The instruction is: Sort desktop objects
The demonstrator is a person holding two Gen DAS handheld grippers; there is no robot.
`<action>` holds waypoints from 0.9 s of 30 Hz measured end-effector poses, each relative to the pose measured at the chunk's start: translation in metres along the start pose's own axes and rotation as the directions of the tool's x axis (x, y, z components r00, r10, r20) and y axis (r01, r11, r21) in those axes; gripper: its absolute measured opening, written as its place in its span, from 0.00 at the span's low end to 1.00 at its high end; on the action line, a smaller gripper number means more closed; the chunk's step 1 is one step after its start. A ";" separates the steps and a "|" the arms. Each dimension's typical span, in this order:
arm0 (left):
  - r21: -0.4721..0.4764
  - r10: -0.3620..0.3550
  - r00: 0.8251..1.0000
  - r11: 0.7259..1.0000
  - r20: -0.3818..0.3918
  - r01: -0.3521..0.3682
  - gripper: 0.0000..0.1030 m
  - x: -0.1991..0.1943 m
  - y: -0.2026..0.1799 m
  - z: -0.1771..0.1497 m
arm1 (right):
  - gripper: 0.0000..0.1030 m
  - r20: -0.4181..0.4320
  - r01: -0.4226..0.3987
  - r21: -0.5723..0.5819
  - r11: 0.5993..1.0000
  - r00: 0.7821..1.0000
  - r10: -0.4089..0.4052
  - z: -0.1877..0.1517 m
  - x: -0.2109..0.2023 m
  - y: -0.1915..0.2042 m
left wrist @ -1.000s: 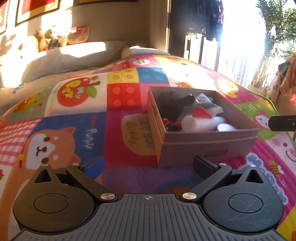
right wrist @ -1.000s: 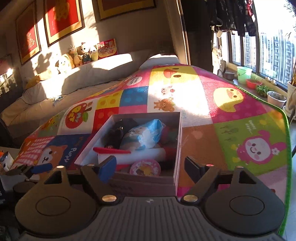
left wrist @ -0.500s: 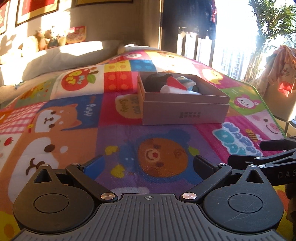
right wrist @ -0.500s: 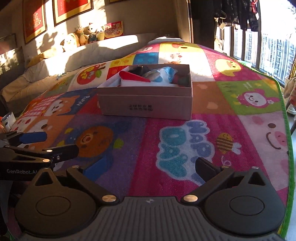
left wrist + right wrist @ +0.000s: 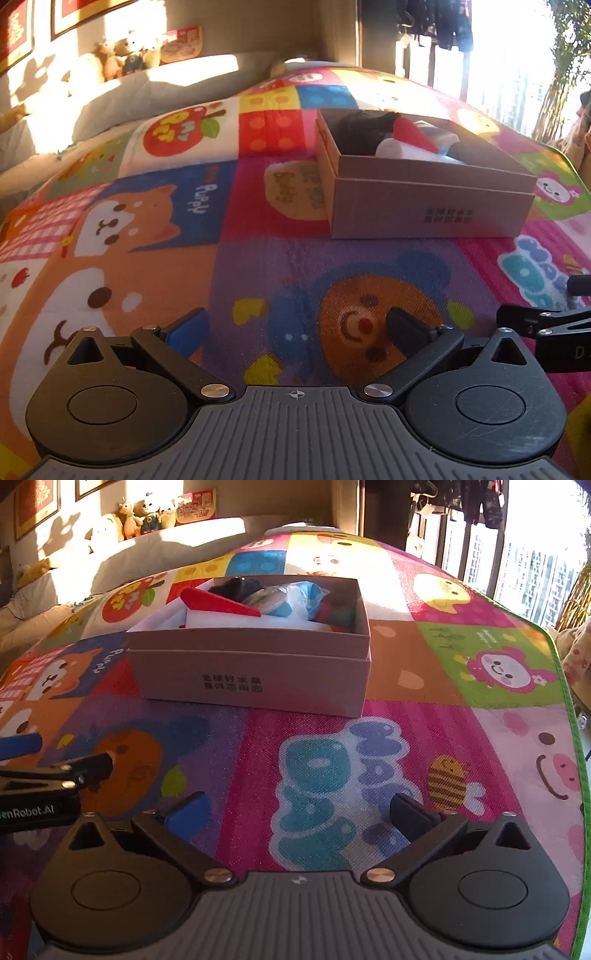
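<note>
The left gripper [image 5: 295, 328] is held with its jaws spread wide and nothing between them; the right gripper [image 5: 297, 810] is likewise spread and empty. Compared with one second ago, when both were positioned close against the box, both grippers are now withdrawn and are held low over the colourful cartoon-patterned play mat [image 5: 424, 738], side by side, each visible at the edge of the other's view. From half a second ago to now, little further change is noted.

This retreat, with no item carried, is judged to indicate that the placing of items is finished or nearly so; no loose object is seen on the visible part of the mat.

The open brown cardboard box [image 5: 255, 675] is located ahead of both grippers, well apart from them, resting flat on the mat. Printed characters are borne on its near wall. Inside are seen a red wedge-shaped piece [image 5: 218, 603], a white cylindrical tube [image 5: 402, 151], a dark soft item [image 5: 362, 127] and a blue-and-clear plastic packet [image 5: 295, 596], piled loosely and touching one another.
</note>
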State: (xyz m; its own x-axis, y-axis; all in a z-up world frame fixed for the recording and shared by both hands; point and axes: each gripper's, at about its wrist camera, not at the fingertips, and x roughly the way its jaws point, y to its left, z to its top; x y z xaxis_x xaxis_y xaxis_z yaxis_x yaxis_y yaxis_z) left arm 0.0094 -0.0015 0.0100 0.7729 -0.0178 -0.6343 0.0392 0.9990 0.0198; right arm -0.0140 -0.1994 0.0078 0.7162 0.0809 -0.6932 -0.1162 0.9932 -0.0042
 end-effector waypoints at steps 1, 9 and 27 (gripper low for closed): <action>-0.006 -0.004 1.000 1.000 0.000 0.004 1.00 0.001 0.001 0.000 | 1.00 0.003 -0.003 0.000 1.000 1.000 0.003 0.001 0.001 -0.001; -0.005 -0.003 1.000 1.000 0.002 0.003 1.00 0.001 0.001 -0.001 | 1.00 0.070 0.007 0.016 1.000 0.998 -0.008 -0.008 0.000 -0.001; -0.005 -0.002 1.000 1.000 0.001 0.002 1.00 0.000 0.000 -0.002 | 1.00 0.075 0.004 0.010 1.000 0.997 -0.004 -0.008 -0.001 -0.001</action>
State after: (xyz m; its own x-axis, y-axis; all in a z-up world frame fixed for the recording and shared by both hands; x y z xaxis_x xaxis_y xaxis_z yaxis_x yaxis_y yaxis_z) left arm 0.0085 -0.0015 0.0084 0.7737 -0.0198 -0.6333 0.0373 0.9992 0.0144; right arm -0.0198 -0.2008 0.0028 0.7661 0.0827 -0.6373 -0.1068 0.9943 0.0006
